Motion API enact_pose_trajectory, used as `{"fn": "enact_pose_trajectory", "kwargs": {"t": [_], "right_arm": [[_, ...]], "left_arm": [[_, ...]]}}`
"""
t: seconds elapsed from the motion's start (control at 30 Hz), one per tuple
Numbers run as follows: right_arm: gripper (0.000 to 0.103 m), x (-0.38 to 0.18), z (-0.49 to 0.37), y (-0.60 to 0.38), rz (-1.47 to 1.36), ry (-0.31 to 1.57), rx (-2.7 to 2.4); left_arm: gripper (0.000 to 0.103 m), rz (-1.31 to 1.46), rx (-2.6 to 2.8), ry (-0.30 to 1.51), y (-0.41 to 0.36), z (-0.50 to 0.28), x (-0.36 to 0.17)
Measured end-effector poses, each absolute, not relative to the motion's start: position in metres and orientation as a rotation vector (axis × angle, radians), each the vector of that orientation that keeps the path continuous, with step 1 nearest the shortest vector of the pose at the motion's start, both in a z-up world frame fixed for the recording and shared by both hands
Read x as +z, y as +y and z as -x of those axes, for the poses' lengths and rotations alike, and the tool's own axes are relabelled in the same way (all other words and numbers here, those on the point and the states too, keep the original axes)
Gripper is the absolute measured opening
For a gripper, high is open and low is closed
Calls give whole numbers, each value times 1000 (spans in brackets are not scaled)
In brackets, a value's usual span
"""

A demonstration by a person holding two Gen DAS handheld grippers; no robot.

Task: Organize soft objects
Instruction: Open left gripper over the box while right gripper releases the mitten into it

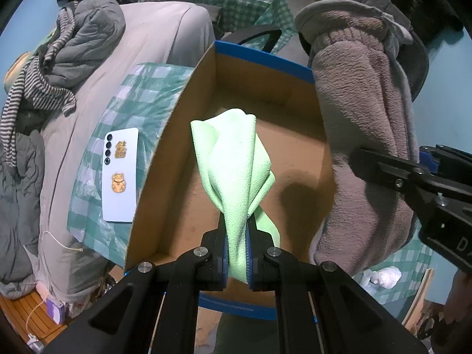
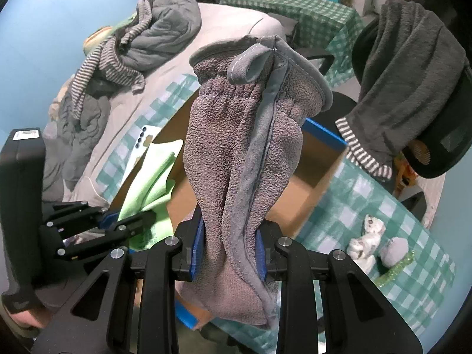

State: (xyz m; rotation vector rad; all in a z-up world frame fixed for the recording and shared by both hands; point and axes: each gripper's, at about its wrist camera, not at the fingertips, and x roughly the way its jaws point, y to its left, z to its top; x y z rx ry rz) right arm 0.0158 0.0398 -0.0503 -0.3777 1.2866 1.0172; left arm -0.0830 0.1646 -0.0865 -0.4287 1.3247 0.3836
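My left gripper (image 1: 237,250) is shut on a light green cloth (image 1: 233,159), held over the inside of an open cardboard box (image 1: 165,159) with blue rim edges. My right gripper (image 2: 230,253) is shut on a brown-grey fleece mitt (image 2: 244,135), which hangs over the box's right side. In the left wrist view the mitt (image 1: 362,135) and the right gripper (image 1: 380,162) show at the right. In the right wrist view the left gripper (image 2: 138,221) with the green cloth (image 2: 153,177) shows at lower left, and the box (image 2: 312,171) lies behind the mitt.
A white phone (image 1: 121,174) lies on the green checked cloth (image 1: 97,194) left of the box. A pile of grey and striped clothes (image 1: 59,65) sits on the bed. A dark towel (image 2: 404,88) hangs on a chair. Crumpled white and grey items (image 2: 374,242) lie on the checked table.
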Motion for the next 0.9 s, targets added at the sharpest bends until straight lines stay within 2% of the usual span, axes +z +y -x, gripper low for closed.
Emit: {"fn": "enact_pose_trajectory", "kwargs": {"t": [0.43, 0.53, 0.63, 0.7, 0.77, 0.9], "right_arm": [[28, -72, -15, 62, 375, 1362, 989], [35, -76, -14, 64, 376, 1377, 990], [49, -76, -13, 64, 384, 1386, 983], [50, -75, -13, 63, 383, 1382, 971], [53, -72, -14, 60, 377, 1375, 961], [55, -65, -16, 53, 369, 1353, 942]], "left_arm": [[9, 427, 357, 1359, 175, 81, -102], [12, 426, 367, 1368, 176, 80, -104], [31, 431, 380, 1375, 177, 81, -104], [45, 426, 384, 1355, 177, 82, -99], [50, 408, 391, 1346, 177, 83, -96], [50, 397, 398, 1351, 176, 85, -92]]}}
